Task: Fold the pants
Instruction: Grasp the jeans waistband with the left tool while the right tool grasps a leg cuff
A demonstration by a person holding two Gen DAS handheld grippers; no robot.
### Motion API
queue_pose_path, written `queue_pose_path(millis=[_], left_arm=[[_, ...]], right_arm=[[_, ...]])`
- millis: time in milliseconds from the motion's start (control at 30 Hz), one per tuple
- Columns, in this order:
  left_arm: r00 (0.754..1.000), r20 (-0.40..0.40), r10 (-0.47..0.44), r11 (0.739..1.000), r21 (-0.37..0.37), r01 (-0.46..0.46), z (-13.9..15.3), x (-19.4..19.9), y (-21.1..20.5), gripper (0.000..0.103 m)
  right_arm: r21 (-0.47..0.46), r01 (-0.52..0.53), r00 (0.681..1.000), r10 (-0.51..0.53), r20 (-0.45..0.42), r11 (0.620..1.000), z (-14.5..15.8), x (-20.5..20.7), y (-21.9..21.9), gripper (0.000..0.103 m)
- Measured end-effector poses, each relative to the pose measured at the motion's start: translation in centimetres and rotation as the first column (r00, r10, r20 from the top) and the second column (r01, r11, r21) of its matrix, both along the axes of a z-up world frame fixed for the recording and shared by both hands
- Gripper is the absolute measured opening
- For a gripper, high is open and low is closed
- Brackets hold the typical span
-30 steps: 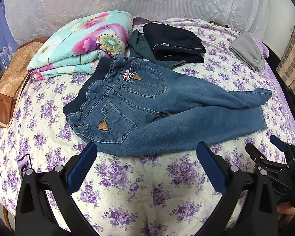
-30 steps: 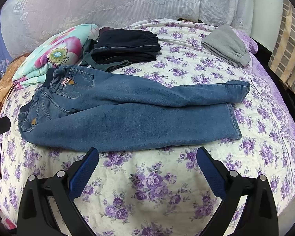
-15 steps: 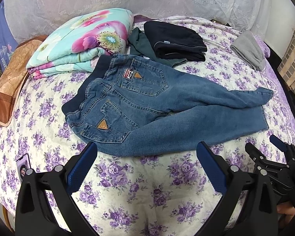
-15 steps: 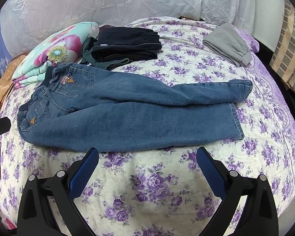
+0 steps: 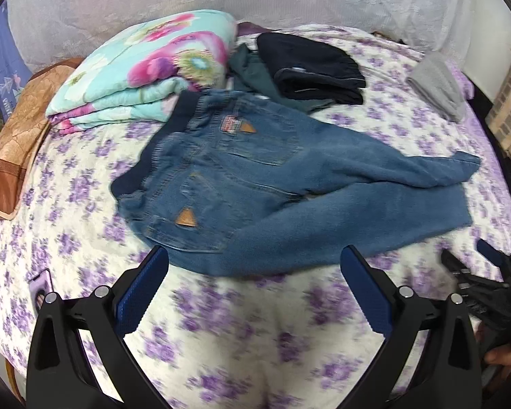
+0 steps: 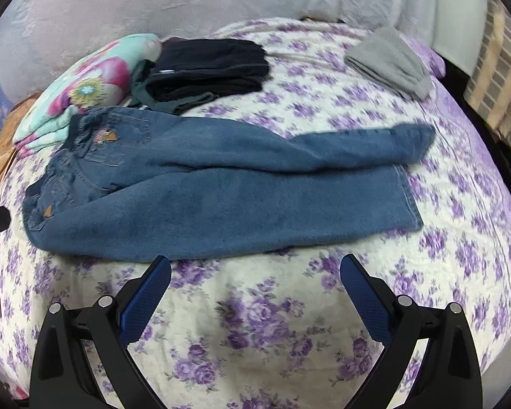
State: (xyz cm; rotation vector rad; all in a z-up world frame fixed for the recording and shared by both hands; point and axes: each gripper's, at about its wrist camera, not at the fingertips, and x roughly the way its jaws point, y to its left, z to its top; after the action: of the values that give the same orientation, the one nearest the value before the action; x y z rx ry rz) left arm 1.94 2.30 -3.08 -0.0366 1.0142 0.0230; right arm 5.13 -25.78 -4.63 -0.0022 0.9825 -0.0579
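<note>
Jeans (image 5: 272,184) flat on floral bedspread (image 6: 255,323), left tool (image 5: 253,289) and right tool (image 6: 255,293) spread wide, holding nothing

My left claw (image 5: 253,266) gapes wide, empty, just short of the jeans (image 5: 276,184) spread flat on the bed (image 5: 242,334).

One pair of jeans (image 6: 221,184) lies on one bed (image 6: 289,323). There are one floral quilt (image 5: 146,78), one brown pillow (image 5: 13,146), one dark clothes stack (image 6: 211,64) and one grey garment (image 6: 391,61). Two grippers show: left (image 5: 253,289), right (image 6: 255,293).
</note>
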Motion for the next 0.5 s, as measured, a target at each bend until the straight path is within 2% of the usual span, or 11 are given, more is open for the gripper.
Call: queue_pose_path(millis=[133, 233, 267, 300, 367, 400, 500], left_arm=[[0.989, -0.069, 0.128, 0.992, 0.030, -0.126, -2.4, 1.8, 5.6, 0.098], [0.969, -0.131, 0.211, 0.977, 0.002, -0.213, -4.3, 3.1, 10.3, 0.094], [0.964, -0.150, 0.221, 0.974, -0.016, -0.226, -4.9, 3.7, 11.5, 0.083], [0.962, -0.169, 0.216, 0.974, -0.037, -0.225, -5.3, 4.3, 12.2, 0.078], [0.960, -0.208, 0.189, 0.969, -0.117, -0.217, -6.4, 5.7, 13.1, 0.077], [0.956, -0.232, 0.182, 0.966, -0.140, -0.218, -7.2, 6.6, 13.3, 0.072], [0.949, -0.272, 0.157, 0.967, -0.151, -0.203, -9.0, 9.1, 13.0, 0.067]], right_arm=[[0.013, 0.062, 0.998, -0.062, -0.012, 0.998, -0.5, -0.2, -2.1, 0.100], [0.030, 0.100, 0.995, -0.099, -0.026, 0.995, -1.1, -0.4, -3.4, 0.100], [0.034, 0.112, 0.993, -0.111, -0.033, 0.993, -1.3, -0.4, -3.8, 0.100], [0.040, 0.121, 0.992, -0.119, -0.038, 0.992, -1.4, -0.4, -4.0, 0.100], [0.052, 0.134, 0.990, -0.132, -0.050, 0.990, -1.8, -0.5, -4.4, 0.100], [0.055, 0.138, 0.989, -0.135, -0.053, 0.989, -1.9, -0.5, -4.6, 0.100], [0.061, 0.141, 0.989, -0.138, -0.053, 0.988, -1.9, -0.5, -4.8, 0.100]])
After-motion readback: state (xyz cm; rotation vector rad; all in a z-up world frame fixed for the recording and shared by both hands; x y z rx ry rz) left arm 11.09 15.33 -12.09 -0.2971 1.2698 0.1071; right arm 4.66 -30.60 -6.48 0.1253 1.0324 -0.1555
